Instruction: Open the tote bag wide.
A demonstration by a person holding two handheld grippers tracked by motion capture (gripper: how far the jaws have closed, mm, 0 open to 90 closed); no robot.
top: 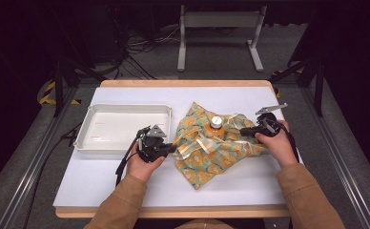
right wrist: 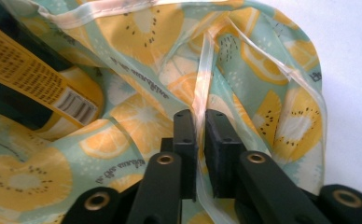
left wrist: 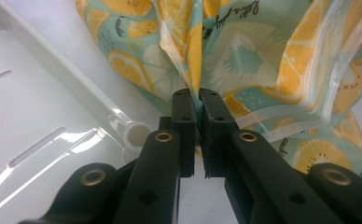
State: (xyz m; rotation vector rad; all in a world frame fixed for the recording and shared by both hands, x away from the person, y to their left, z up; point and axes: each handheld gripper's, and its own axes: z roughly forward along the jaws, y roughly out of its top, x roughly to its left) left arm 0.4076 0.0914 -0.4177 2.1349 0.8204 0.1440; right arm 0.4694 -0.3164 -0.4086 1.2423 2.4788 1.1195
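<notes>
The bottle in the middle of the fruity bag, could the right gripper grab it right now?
Probably not yet. The right gripper is shut on the bag edge, so its jaws are busy. The bottle stands close beside it, its top poking out uncovered, so letting go of the bag first would likely free the way.

Bag print: you see cursive script on the fruit-print bag, too small to read.
Bottle label: barcode on the bottle's yellow label, text unreadable.
</notes>
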